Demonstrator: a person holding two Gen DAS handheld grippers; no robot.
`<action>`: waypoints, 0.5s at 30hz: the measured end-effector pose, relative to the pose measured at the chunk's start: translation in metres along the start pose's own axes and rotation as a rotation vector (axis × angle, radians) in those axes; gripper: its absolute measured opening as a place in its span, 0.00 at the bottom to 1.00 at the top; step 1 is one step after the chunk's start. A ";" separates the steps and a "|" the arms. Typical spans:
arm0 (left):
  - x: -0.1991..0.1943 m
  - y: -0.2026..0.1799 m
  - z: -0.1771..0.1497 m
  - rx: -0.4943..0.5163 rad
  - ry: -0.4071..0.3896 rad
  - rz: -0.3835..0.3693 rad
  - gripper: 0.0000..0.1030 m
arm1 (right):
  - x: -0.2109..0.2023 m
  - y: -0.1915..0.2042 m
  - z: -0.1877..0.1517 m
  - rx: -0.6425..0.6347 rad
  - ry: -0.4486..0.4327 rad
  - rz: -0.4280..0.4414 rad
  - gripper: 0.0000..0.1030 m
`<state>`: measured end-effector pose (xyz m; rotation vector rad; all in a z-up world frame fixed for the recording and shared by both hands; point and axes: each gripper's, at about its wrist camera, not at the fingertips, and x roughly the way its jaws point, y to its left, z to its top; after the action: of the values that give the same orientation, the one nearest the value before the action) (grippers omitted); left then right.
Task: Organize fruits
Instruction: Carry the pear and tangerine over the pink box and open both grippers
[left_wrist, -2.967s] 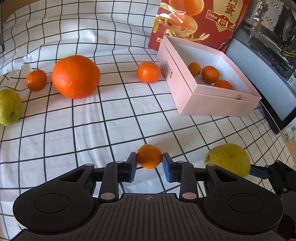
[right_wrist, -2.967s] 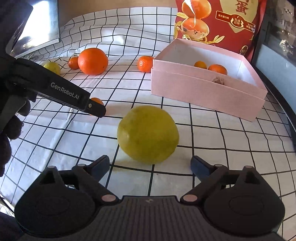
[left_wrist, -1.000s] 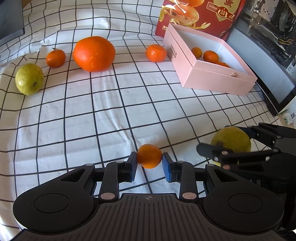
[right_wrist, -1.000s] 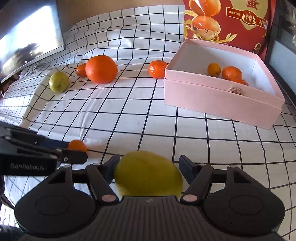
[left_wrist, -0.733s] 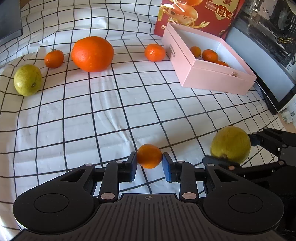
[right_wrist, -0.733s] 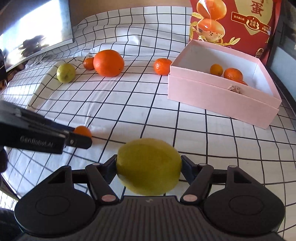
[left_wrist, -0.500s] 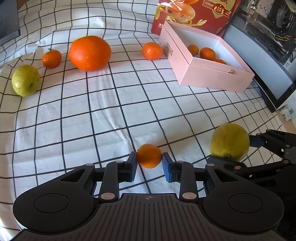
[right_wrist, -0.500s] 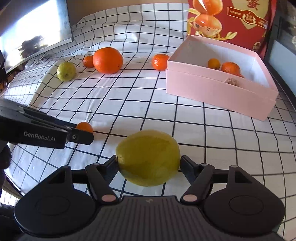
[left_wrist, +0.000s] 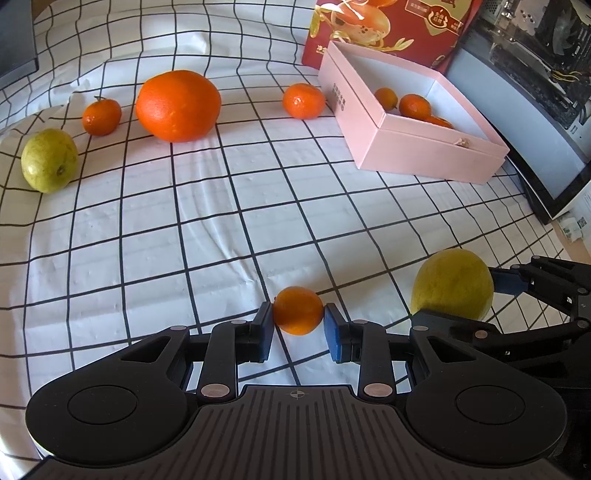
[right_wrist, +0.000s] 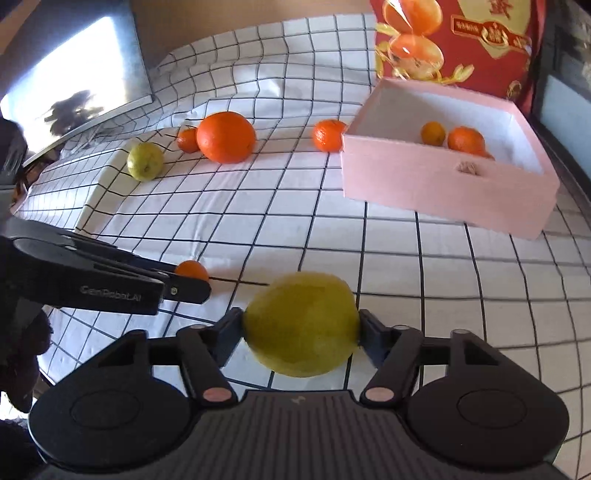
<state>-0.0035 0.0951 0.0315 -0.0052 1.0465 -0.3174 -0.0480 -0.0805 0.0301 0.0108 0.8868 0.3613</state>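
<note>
On your far left, a yellow-green pear with a speckled skin (left_wrist: 49, 161) lies on the white cloth with black grid lines (left_wrist: 147, 236) that covers the table. Next to it sit a small stemmed mandarin (left_wrist: 101, 116) and a large round orange with dimpled peel (left_wrist: 178, 106), just beside each other. Your left hand-held gripper (left_wrist: 298, 328) is clamped on a small smooth orange mandarin (left_wrist: 298, 310), its blue pads pressing both sides. Further back, a lone loose mandarin (left_wrist: 304, 100) rests just beside the open pale pink cardboard box (left_wrist: 424, 147), which holds three more small mandarins (left_wrist: 414, 106). To your right, the right hand-held gripper (right_wrist: 301, 332) has its jaws closing on a big yellow-green pear (right_wrist: 301, 323), dull-skinned and wider than tall, with both pads touching it.
</note>
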 end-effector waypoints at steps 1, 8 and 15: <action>0.000 0.000 0.000 0.002 0.000 0.001 0.33 | 0.000 0.000 0.000 -0.007 0.000 0.000 0.64; 0.007 -0.002 0.012 0.001 0.011 -0.031 0.33 | -0.003 -0.015 0.007 0.038 -0.005 0.027 0.63; -0.011 -0.032 0.086 0.055 -0.142 -0.157 0.32 | -0.043 -0.058 0.064 0.083 -0.183 -0.019 0.63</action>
<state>0.0566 0.0545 0.0888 -0.0601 0.8985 -0.4811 -0.0062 -0.1395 0.0940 0.1108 0.7199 0.3004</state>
